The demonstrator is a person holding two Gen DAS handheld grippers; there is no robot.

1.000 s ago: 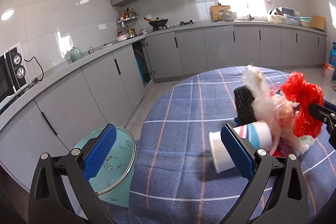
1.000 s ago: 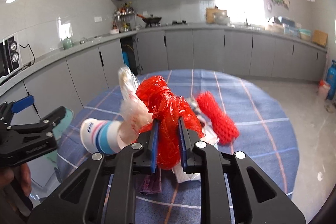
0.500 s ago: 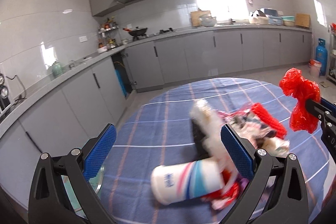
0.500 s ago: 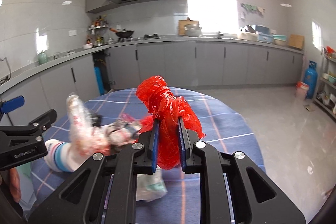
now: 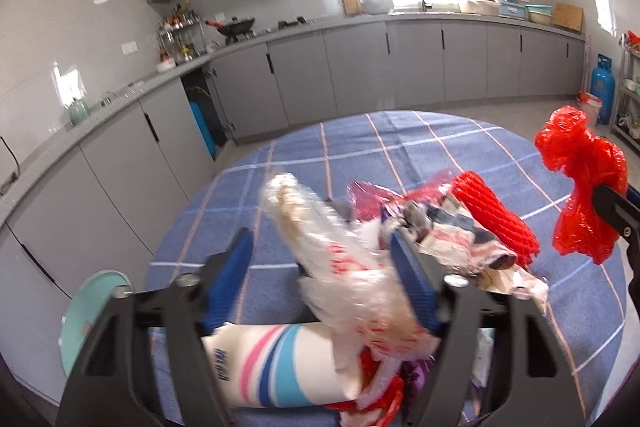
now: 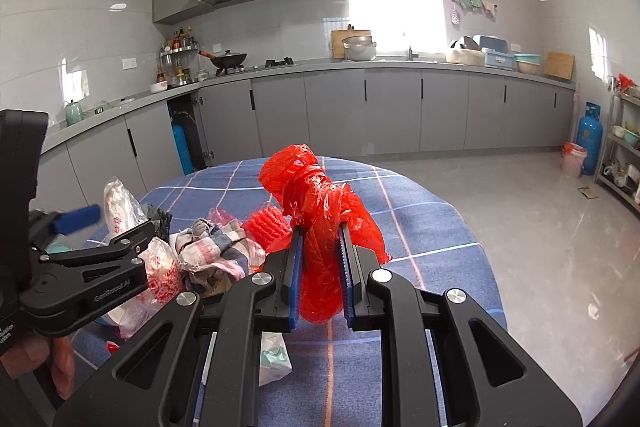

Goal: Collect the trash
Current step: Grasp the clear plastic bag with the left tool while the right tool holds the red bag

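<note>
Right gripper [image 6: 320, 275] clamps the crumpled red plastic bag [image 6: 320, 211]; left gripper [image 5: 324, 279], jaws just closing, straddles the clear wrapper [image 5: 332, 259], not yet pinching; the pile remains mid-tabletop.

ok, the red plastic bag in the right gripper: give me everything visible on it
The red plastic bag is thin, glossy, crinkled film, twisted and bunched into a knotted wad. The right gripper is shut on its middle, both blue pads pressing its sides; a crumpled lobe sticks up above the fingers and more hangs below between them. It is held upright in the air above the blue checked tablecloth, apart from the litter pile. The left wrist view shows it the same way, touched only by the gripper.
</note>
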